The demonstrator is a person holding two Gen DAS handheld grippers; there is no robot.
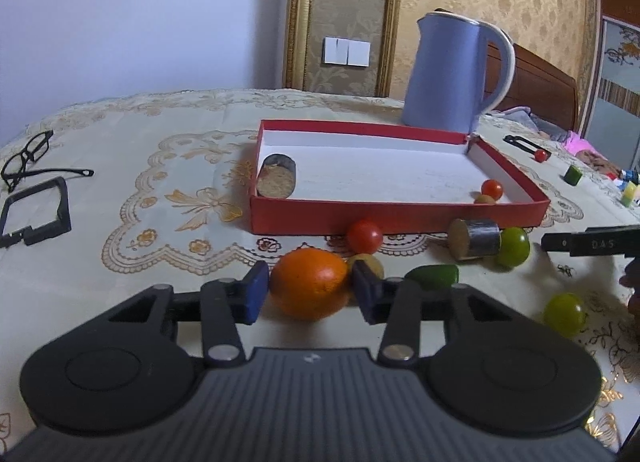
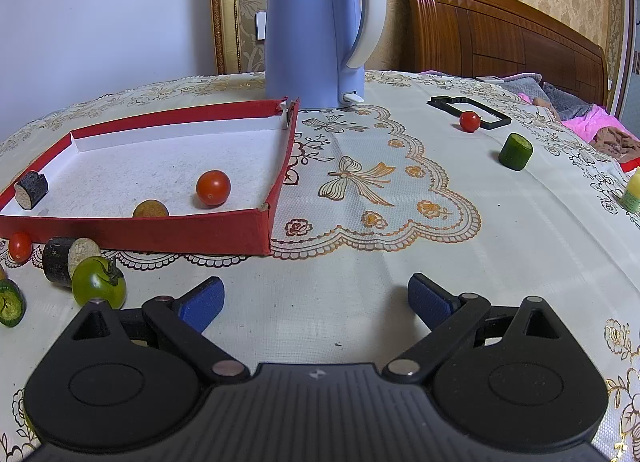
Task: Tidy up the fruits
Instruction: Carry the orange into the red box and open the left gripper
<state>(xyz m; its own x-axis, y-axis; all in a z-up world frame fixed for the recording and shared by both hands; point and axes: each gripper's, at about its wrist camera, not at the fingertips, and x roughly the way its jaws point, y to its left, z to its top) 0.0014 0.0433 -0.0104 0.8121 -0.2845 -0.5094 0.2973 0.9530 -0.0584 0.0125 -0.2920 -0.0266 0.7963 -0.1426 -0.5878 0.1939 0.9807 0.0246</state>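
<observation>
Left gripper (image 1: 310,292) clamps the orange (image 1: 311,283) just in front of the red tray (image 1: 400,216), while the right gripper (image 2: 314,302) hangs spread wide over bare tablecloth (image 2: 360,262).

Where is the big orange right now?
In the left wrist view, the orange sits between the blue pads of the left gripper, on the tablecloth just in front of the red box, beside a red tomato.
</observation>
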